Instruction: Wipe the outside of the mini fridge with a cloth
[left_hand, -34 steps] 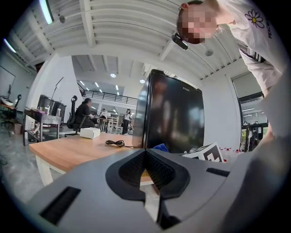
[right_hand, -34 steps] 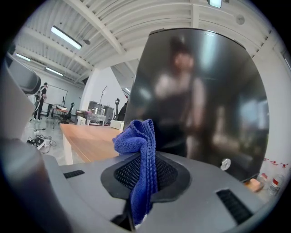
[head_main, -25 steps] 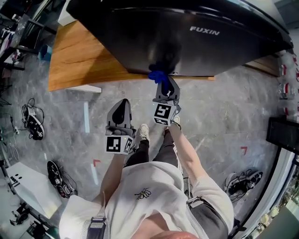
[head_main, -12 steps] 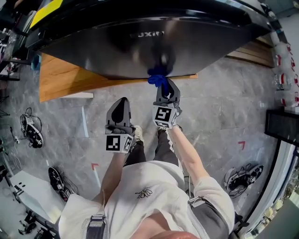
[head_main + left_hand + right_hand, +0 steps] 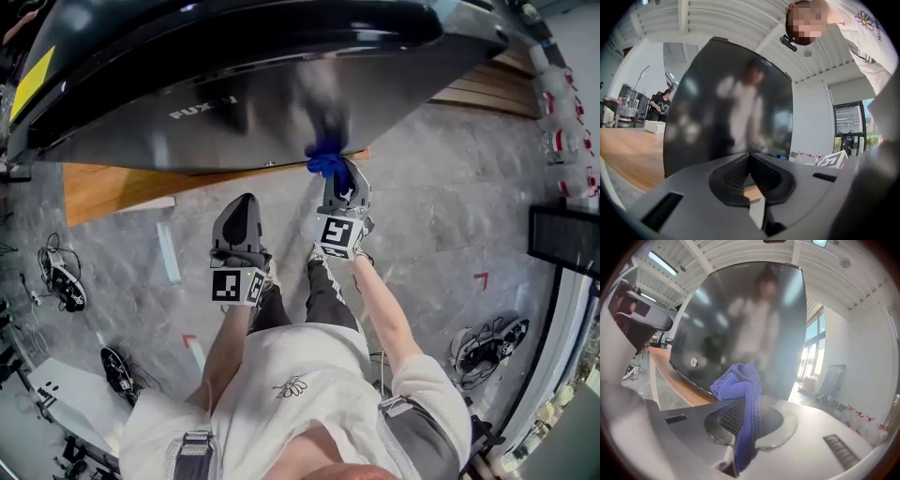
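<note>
The mini fridge (image 5: 234,103) is a glossy black box standing on a wooden platform (image 5: 103,183); its door fills the top of the head view and both gripper views (image 5: 731,103) (image 5: 740,324). My right gripper (image 5: 330,173) is shut on a blue cloth (image 5: 325,163) (image 5: 740,390), and the cloth is pressed against the bottom edge of the fridge door. My left gripper (image 5: 239,211) hangs lower and to the left, a short way off the fridge, shut with nothing between its jaws (image 5: 750,164).
Grey stone floor lies under me, with red tape corner marks (image 5: 483,278). Tangled cables and gear (image 5: 61,272) lie at the left, more cables (image 5: 483,352) at the right. A dark cabinet (image 5: 567,267) stands at the right edge.
The fridge and platform have shifted left and tilted in the head view. The right gripper keeps the cloth on the door's lower edge. The left gripper has barely moved.
</note>
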A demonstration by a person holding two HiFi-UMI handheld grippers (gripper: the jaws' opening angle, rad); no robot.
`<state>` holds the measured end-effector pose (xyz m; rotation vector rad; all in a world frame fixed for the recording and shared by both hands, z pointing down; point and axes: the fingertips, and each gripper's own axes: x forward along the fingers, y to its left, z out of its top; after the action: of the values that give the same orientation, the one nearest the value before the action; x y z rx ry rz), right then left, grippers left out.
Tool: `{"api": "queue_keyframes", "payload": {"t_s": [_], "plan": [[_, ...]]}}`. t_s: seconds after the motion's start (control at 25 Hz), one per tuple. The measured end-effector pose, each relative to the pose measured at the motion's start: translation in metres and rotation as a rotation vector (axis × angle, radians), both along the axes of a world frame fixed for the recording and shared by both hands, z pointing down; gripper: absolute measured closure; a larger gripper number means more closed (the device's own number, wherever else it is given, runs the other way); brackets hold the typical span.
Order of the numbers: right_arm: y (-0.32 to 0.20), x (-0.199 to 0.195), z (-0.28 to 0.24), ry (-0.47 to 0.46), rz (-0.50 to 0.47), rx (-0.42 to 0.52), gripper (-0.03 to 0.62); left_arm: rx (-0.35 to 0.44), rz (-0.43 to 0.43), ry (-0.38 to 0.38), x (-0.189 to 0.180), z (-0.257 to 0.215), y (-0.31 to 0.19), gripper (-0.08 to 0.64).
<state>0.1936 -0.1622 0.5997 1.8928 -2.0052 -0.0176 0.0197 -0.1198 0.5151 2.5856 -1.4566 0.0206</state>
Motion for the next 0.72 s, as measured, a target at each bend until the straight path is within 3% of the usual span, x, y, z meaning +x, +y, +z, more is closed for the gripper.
{"api": "queue_keyframes", "payload": {"t_s": [0.48, 0.72], "plan": [[0.001, 0.078, 0.002, 0.019, 0.120, -0.012, 0.531, -0.003, 0.008, -0.016, 0.025, 0.005, -0.005, 0.555], [0.004, 0.113, 0.013, -0.025, 0.275, -0.042, 0.531, 0.003, -0.010, -0.021, 0.014, 0.008, 0.002, 0.555]]}}
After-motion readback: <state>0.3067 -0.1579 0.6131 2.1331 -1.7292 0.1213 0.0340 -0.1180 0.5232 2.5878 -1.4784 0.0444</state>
